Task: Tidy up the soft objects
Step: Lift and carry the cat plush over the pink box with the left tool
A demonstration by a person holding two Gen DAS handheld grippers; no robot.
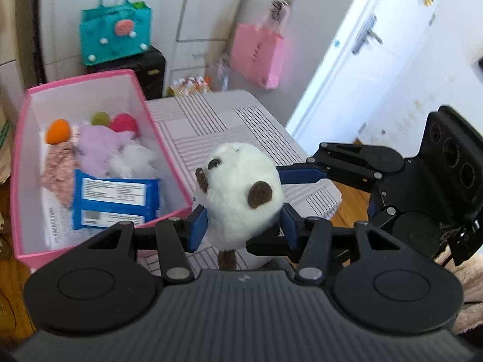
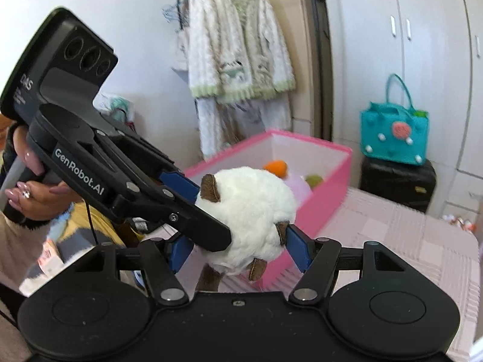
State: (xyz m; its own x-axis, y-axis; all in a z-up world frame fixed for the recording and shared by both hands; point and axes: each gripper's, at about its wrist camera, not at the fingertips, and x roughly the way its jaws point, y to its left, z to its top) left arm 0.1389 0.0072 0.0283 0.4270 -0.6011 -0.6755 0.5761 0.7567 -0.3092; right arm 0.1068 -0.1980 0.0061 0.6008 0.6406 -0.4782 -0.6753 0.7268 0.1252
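Note:
A white plush toy [image 1: 241, 187] with brown ears and feet hangs in the air beside the pink box [image 1: 169, 138], just off its right wall. My left gripper [image 1: 244, 226] is shut on its lower body, blue pads pressing both sides. My right gripper [image 1: 265, 208] comes in from the right and grips the same toy from above and below. In the right wrist view the plush toy [image 2: 250, 208] sits between my right gripper [image 2: 241, 250], while the left gripper [image 2: 205, 208], held by a hand [image 2: 33, 193], clamps it from the left. The pink box [image 2: 317, 199] lies just behind.
The box holds an orange ball [image 1: 59, 131], a green ball [image 1: 101, 118], a red ball [image 1: 123, 123], purple plush [image 1: 96, 144] and a blue packet [image 1: 116, 199]. It rests on a striped pink bedspread [image 1: 217, 126]. A teal bag [image 1: 114, 34] stands on a black case [image 2: 398, 181] behind.

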